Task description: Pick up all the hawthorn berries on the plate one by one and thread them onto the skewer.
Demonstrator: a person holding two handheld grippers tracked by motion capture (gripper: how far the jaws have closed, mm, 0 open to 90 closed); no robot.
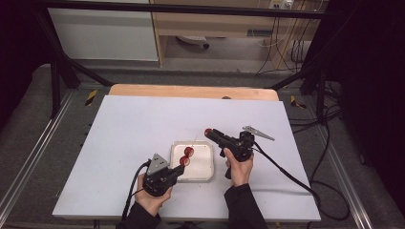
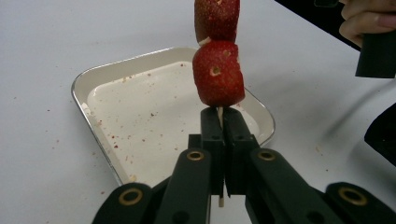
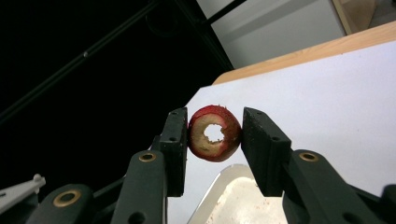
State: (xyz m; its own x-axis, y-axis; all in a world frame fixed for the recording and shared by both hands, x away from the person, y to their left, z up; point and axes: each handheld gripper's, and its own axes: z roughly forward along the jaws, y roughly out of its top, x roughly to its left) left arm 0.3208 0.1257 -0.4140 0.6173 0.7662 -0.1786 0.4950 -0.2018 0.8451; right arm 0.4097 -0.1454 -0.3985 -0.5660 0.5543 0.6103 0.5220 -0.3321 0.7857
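step: threading fruit | left claw point(image 2: 223, 122) clenching skewer point(image 2: 219, 113) | right claw point(image 3: 214, 135) grasping cored fruit point(image 3: 215, 133) | next: aligning hole with skewer tip

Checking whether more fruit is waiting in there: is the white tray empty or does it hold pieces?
Empty of pieces: the tray shows bare white floor with red crumbs.

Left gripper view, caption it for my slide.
Left claw shut on a skewer bearing two red fruit pieces above a white tray.
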